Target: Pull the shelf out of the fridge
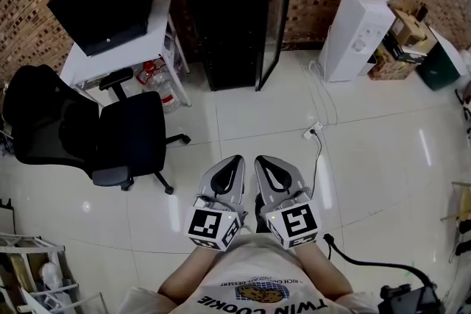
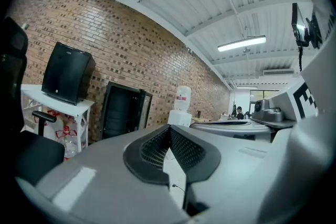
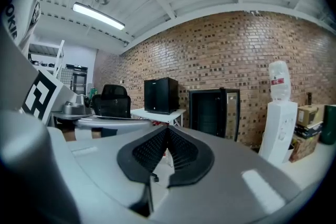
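A tall black fridge [image 1: 232, 18] stands against the brick wall, its glass door [image 1: 274, 15] swung open to the right; its inside is dark and no shelf can be made out. The same fridge [image 2: 122, 110] shows far off in the left gripper view, and the fridge [image 3: 212, 111] also in the right gripper view. Both grippers hover side by side close to my body, well short of the fridge. My left gripper [image 1: 234, 162] is shut and empty, its jaw tips meeting. My right gripper [image 1: 263, 162] is shut too, with nothing held.
A black office chair [image 1: 96, 132] stands at the left before a white table [image 1: 118, 55] carrying a black box. A white water dispenser [image 1: 357, 22] is right of the fridge, with cardboard boxes [image 1: 401, 48] beyond. A power strip and cable [image 1: 315, 136] lie on the white tiled floor.
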`<state>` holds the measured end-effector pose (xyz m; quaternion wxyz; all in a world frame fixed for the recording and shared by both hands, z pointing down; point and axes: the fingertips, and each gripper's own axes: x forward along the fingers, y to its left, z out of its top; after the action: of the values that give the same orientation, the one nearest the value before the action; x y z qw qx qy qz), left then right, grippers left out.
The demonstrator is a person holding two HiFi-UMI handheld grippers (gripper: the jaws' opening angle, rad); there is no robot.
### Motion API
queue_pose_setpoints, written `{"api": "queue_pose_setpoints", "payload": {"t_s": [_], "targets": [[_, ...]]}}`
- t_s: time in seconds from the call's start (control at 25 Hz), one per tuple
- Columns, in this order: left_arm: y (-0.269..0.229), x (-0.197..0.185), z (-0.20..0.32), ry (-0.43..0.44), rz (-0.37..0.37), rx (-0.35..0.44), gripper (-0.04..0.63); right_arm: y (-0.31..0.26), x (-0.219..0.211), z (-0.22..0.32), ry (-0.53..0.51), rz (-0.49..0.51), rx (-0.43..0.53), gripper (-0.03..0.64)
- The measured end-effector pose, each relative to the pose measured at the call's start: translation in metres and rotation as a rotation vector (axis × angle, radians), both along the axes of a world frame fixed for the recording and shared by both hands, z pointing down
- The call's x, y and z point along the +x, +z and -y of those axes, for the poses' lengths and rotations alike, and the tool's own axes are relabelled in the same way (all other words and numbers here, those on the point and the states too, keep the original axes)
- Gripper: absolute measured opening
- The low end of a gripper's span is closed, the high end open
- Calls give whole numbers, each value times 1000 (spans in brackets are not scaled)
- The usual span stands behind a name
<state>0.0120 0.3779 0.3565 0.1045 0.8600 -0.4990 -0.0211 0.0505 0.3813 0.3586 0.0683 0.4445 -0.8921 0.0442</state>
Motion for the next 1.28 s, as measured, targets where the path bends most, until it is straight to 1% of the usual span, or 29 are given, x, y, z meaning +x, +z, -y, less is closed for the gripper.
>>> {"api": "queue_pose_setpoints", "payload": {"t_s": [0.2, 0.32, 0.52, 0.8, 1.0, 1.28], "targets": [[1, 2, 47, -13, 34, 3, 0, -1, 8, 51, 3, 35, 3, 5], [-2, 10, 82, -19, 51, -12, 0, -4, 11, 86, -12, 37, 11, 5], [-2, 24, 140, -28, 58, -16, 0, -5, 21, 142, -43, 35, -1, 5], [-6, 42, 215, -30, 76, -21, 0, -13, 36, 218, -58, 46, 6, 5], [-8, 54, 256, -37, 74, -13, 0, -12, 46, 254, -74, 41, 9, 5], [-9, 60, 287, -51, 87, -5, 0, -14, 51, 285, -100, 51, 15, 5]]}}
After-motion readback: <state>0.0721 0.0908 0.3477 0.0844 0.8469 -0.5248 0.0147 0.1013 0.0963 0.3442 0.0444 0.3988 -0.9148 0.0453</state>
